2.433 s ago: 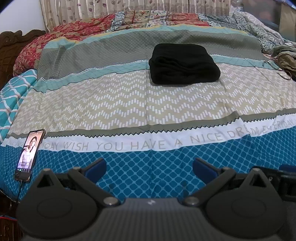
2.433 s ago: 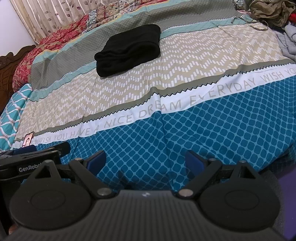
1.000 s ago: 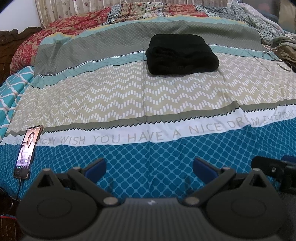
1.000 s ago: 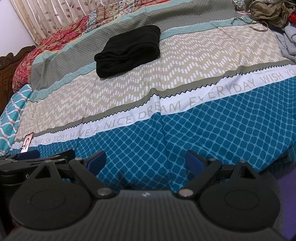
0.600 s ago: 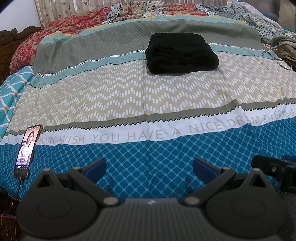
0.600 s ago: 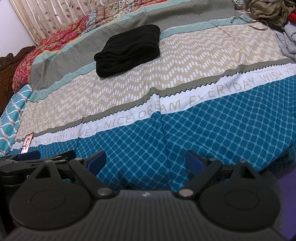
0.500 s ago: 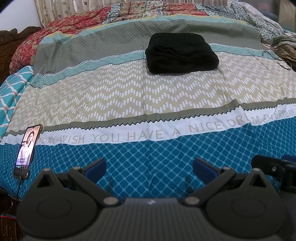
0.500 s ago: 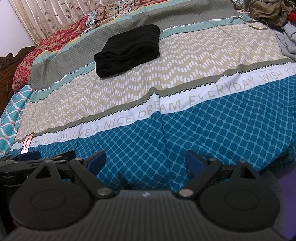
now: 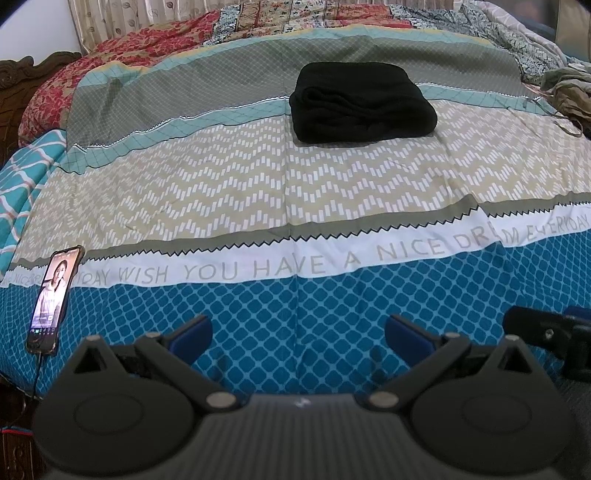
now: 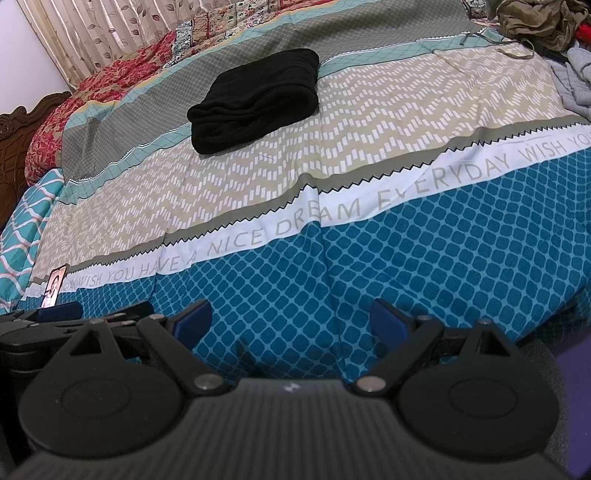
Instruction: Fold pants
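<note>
Left wrist view: the left tool (image 9: 297, 330) hangs over the near edge of the bed (image 9: 332, 339), its two blue fingers spread wide and holding nothing. The right tool (image 10: 290, 318) is the same in its own view, released and empty, and a part of its black body shows at 3 o'clock in the left view.

The black pants (image 9: 360, 103) lie at 12 o'clock, well apart from both tools, on the far part of the bed. They are already a compact, layered rectangle with rounded folded edges, so I judge the folding is finished or nearly so. At most a small tidy of the front edge is left.

At 9 o'clock a phone (image 9: 53, 295) with a lit screen lies on the bed edge, a cable going down from it. At 2 o'clock a heap of other clothes (image 10: 535, 18) sits at the far right corner. Nothing lies between the tools and the pants; only the long reach over the bedsheet stands in the way.
</note>
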A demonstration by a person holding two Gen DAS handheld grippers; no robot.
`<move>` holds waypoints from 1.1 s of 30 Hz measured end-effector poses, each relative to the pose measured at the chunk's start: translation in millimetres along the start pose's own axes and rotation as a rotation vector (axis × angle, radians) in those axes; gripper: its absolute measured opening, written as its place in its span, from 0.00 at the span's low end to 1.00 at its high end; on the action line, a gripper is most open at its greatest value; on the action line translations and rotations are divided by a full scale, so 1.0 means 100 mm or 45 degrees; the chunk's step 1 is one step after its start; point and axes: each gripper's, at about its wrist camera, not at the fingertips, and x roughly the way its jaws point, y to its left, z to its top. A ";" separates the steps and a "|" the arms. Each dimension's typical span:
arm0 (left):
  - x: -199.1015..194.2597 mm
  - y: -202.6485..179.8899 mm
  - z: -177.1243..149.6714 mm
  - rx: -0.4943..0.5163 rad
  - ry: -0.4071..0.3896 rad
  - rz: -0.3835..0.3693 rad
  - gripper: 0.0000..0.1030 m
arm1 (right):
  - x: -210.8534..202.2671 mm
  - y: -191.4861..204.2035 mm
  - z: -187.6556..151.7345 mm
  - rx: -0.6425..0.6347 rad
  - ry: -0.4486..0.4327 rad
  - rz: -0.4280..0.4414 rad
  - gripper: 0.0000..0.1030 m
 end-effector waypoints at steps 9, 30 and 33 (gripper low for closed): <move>0.00 0.00 0.02 0.000 0.001 0.000 1.00 | 0.00 0.00 0.00 0.000 0.000 0.000 0.91; 0.00 0.00 0.01 0.003 0.002 0.002 1.00 | 0.00 0.00 0.00 0.000 0.000 0.000 0.91; 0.01 0.00 -0.01 0.006 0.002 0.001 1.00 | 0.00 0.00 0.00 0.000 0.000 0.000 0.91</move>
